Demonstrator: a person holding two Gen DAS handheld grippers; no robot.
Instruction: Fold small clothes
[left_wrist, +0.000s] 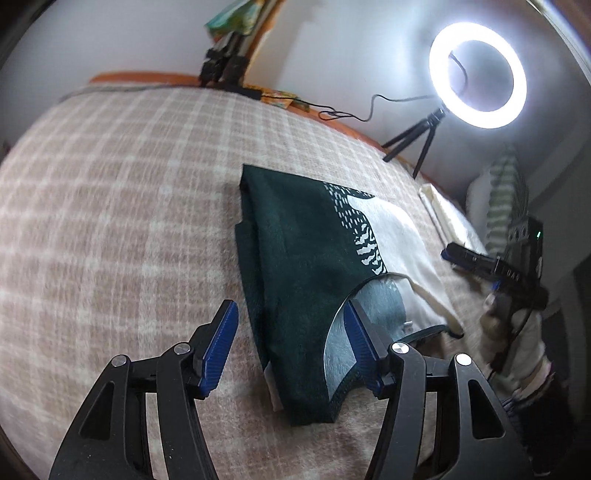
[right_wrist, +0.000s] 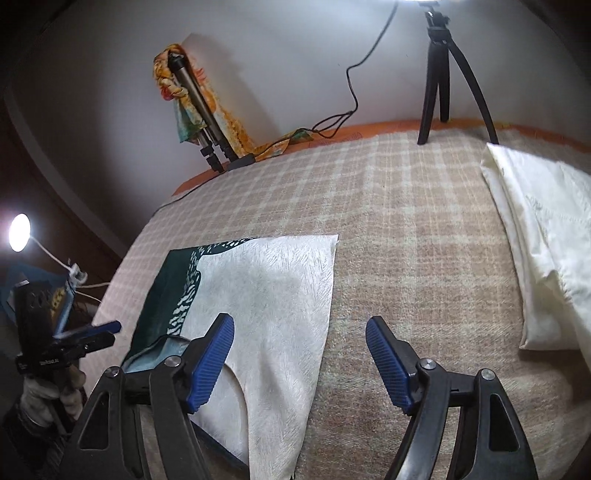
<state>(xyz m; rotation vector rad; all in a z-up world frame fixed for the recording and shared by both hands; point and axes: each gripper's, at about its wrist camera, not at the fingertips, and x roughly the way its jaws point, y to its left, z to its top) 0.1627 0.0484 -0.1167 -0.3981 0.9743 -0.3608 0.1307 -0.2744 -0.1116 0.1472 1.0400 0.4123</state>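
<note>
I see both tongs spread, nothing pinched. Green/cream top (left_wrist: 314, 266) lies flat betw. L gripper (left_wrist: 291, 317) fingers; R gripper (right_wrist: 300, 332) straddles its cream edge.

A checked blanket (right_wrist: 406, 229) covers the bed; behind it, a ring light (left_wrist: 477, 74) against the white wall (right_wrist: 277, 55).

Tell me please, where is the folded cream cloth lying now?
The folded cream cloth lies at the right side of the right wrist view, on the checked blanket, just in front of the black tripod and apart from the green-and-white garment.
</note>
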